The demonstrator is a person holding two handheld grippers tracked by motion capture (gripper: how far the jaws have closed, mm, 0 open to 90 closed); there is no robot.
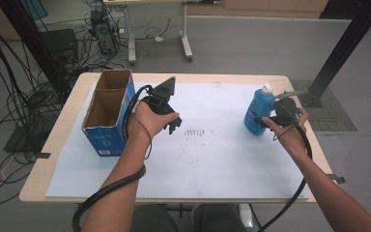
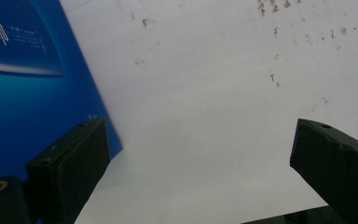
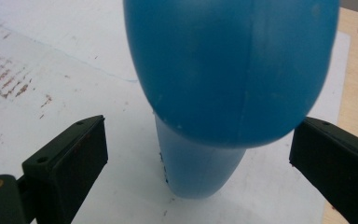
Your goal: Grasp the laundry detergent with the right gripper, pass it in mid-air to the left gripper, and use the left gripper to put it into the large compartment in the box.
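Between my right gripper's spread jaws stands the blue bottle, near the table's right edge, untouched. My left gripper, jaws also wide apart, hangs over the white sheet just right of the blue cardboard box. Faint brown marks stain the sheet's middle. Beyond the wooden table, cables sprawl over grey floor at far left.
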